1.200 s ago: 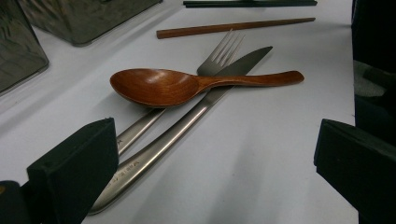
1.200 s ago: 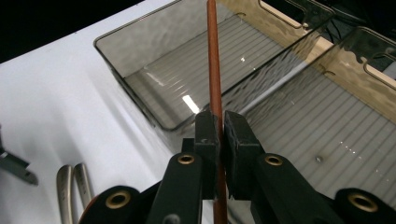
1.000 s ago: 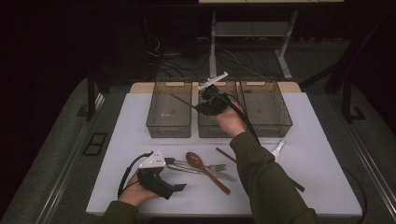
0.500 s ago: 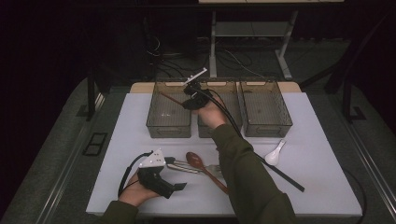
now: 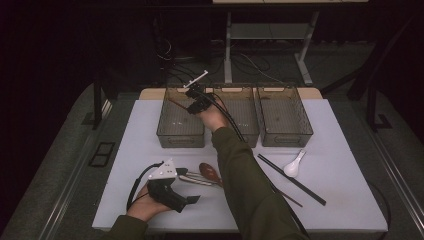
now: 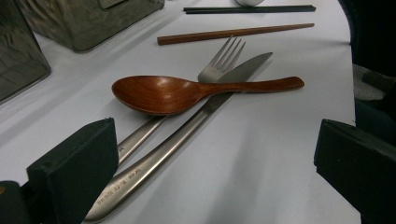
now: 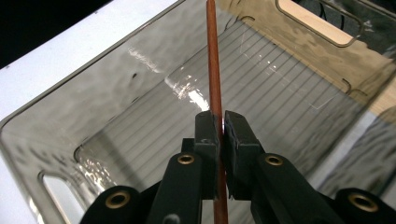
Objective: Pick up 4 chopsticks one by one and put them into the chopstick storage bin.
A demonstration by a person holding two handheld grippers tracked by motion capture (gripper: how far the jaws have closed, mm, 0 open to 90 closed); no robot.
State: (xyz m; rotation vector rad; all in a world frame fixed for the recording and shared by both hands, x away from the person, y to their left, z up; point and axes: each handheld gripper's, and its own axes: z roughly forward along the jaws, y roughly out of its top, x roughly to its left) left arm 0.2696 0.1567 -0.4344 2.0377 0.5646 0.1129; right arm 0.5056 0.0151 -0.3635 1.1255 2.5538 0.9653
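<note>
right gripper (image 7: 221, 126) clamped tight on a brown chopstick (image 7: 214, 70), held over the left bin (image 5: 181, 137), stick slanting down toward the bin's far-left part. left gripper (image 5: 192, 199) resting on the table (image 5: 345, 125) near the front edge, jaws wide apart, gripping nothing, aimed at the cutlery pile.

to finish well: lower until the tip nears the ribbed floor, level the stick along the bin's length so it lies flat rather than propped on the wall, then part the jaws only slightly and lift straight up to avoid dragging it back out. worth keeping the cable clear of the rim.

count, as seen:
- bins: three, side by side at the far edge; the other two look bare, though hard to be sure.
- brown chopsticks: two, one in the jaws, one (image 6: 236, 33) on the table.
- black chopstick (image 5: 291, 179): one.
- wooden spoon (image 6: 187, 93): one, across a fork (image 6: 224, 58) and a knife (image 6: 187, 135).
- white spoon (image 5: 294, 165): one, right of the arm.
</note>
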